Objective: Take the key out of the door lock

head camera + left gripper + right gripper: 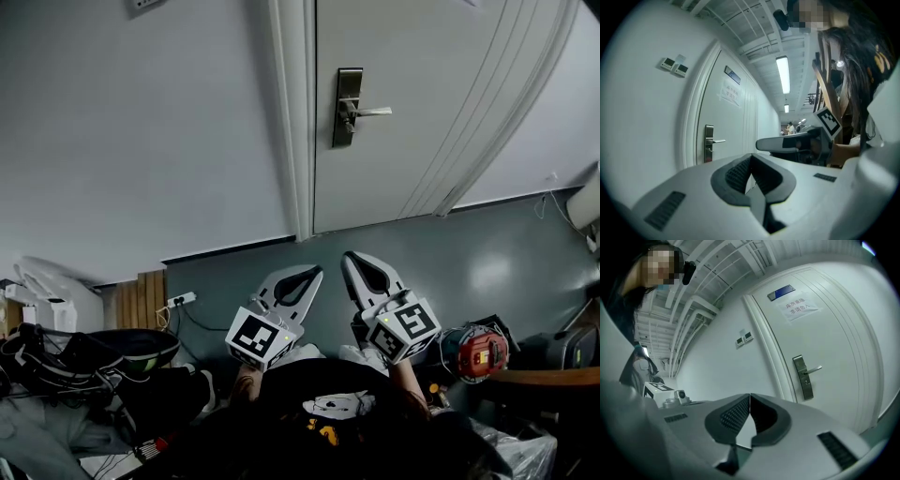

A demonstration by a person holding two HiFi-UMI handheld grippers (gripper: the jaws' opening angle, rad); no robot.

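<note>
While both hang well short of the white panelled door (834, 333), the white left gripper (751, 155) and white right gripper (749, 394) are clenched on nothing. Open the right one early and aim below the lever (814, 368) on the brushed-steel lock plate (804, 378), where the key, too small to make out, should sit.

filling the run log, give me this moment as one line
stage: before reach | left gripper: shut, empty | right gripper: shut, empty | door lock: untouched, grippers short of it

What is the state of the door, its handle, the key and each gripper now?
door: closed
door handle: level
key: seems to sit in the lock below the handle
left gripper: shut, empty, away from the door
right gripper: shut, empty, away from the door
</note>
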